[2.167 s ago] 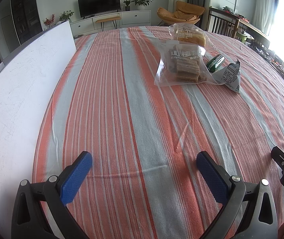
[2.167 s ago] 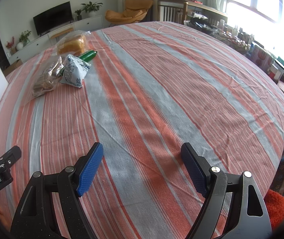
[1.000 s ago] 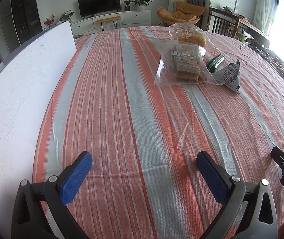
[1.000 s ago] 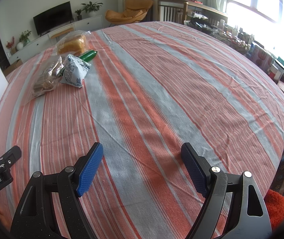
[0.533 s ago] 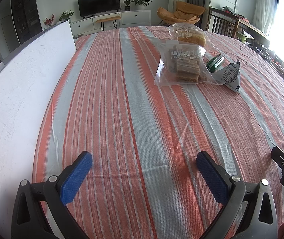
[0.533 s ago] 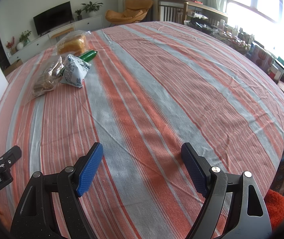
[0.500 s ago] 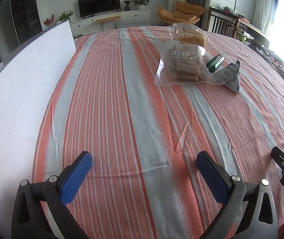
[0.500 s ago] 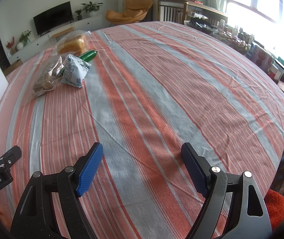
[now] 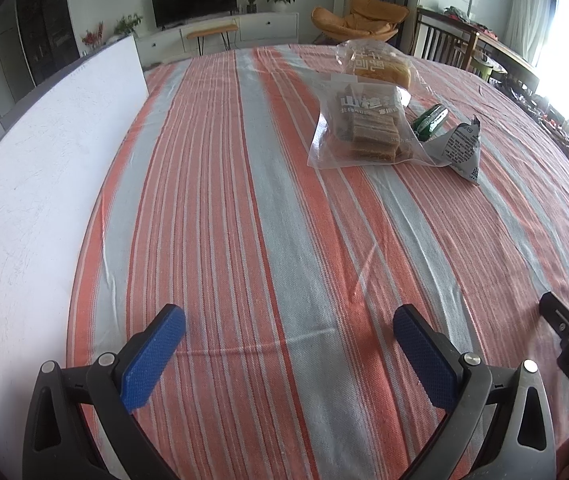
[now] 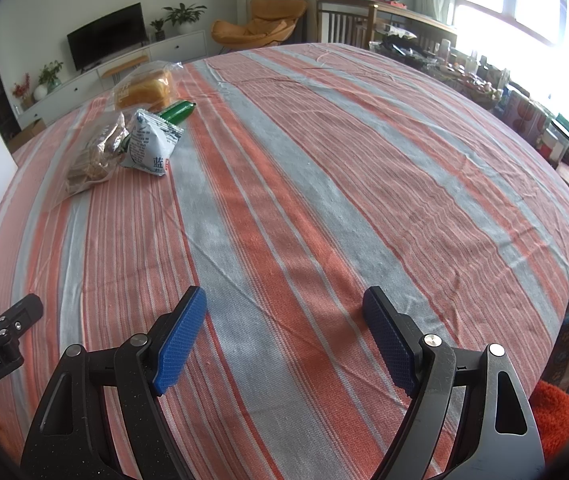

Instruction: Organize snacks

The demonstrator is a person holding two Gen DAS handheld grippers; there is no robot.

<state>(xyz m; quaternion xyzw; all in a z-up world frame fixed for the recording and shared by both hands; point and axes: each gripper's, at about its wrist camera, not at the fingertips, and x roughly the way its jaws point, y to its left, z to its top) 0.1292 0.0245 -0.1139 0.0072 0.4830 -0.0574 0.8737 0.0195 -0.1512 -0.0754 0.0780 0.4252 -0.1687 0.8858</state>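
Nothing has changed vs. the earlier pics: both claws sit in the same spots and the snacks haven't moved. So the job hasn't really begun.

The left claw (image 9: 288,344) is wide open and holds nothing. It hangs low over the striped cloth (image 9: 268,208) on the desk. The right claw (image 10: 284,336) is wide open too, also w/ nothing in it.

The snacks sit in a small pile, well apart from both claws. In the left view they're at about 1 o'clock. The clear bag of brown bars (image 9: 368,132) is closest. Behind it, touching, is the bread bag (image 9: 380,64). Just beside the bars at 3 o'clock lie a green pack (image 9: 430,120) and a white pointy pack (image 9: 462,148). In the right view the same pile is at about 10 o'clock.

A big white board (image 9: 32,184) runs along the desk at 9 o'clock.

Next, I think one claw must reach far fwd to the pile. The thin bags may slip or crumple.
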